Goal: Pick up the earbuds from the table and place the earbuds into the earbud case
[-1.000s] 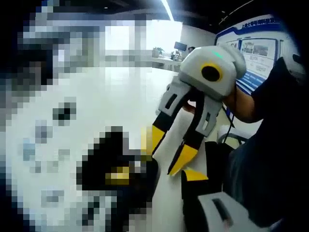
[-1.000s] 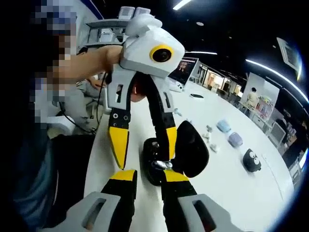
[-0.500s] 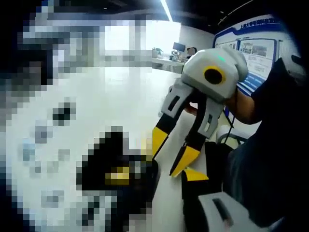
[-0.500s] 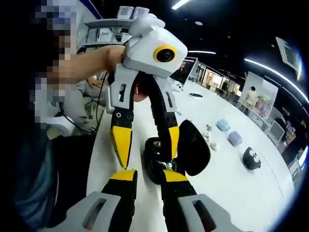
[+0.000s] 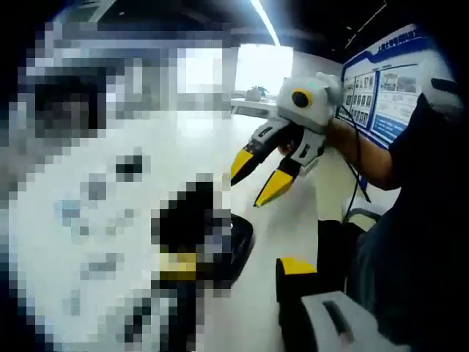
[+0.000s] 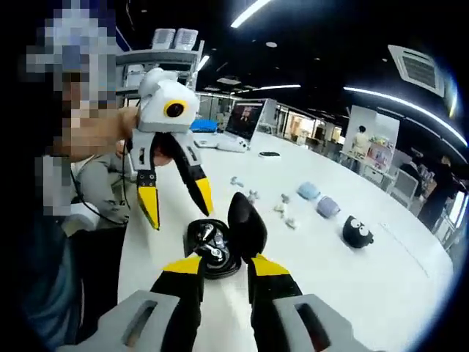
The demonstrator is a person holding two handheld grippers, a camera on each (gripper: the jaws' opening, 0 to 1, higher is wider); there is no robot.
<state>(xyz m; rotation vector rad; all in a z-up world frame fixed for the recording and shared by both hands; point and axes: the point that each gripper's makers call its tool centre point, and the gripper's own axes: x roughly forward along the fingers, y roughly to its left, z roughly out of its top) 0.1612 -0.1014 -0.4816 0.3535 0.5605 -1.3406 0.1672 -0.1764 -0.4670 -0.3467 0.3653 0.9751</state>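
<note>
Your earbud case [image 6: 214, 248] sat open on the white table [image 6: 344, 279], earbuds [image 6: 209, 236] inside. Your left gripper [image 6: 176, 207] hung at its eleven o'clock, jaws apart, empty. Your right gripper [image 6: 221, 264] hovered just over it, parted, empty.

In the right gripper view, the open earbud case [image 6: 216, 246] sits on the near part of the table [image 6: 352, 286], its lid raised on the right. Just left of it and above the table hangs the left gripper [image 6: 174, 205]. Farther right lie small earbuds [image 6: 284, 209], then two pouches [image 6: 319, 200] and a round case [image 6: 357, 232].
</note>
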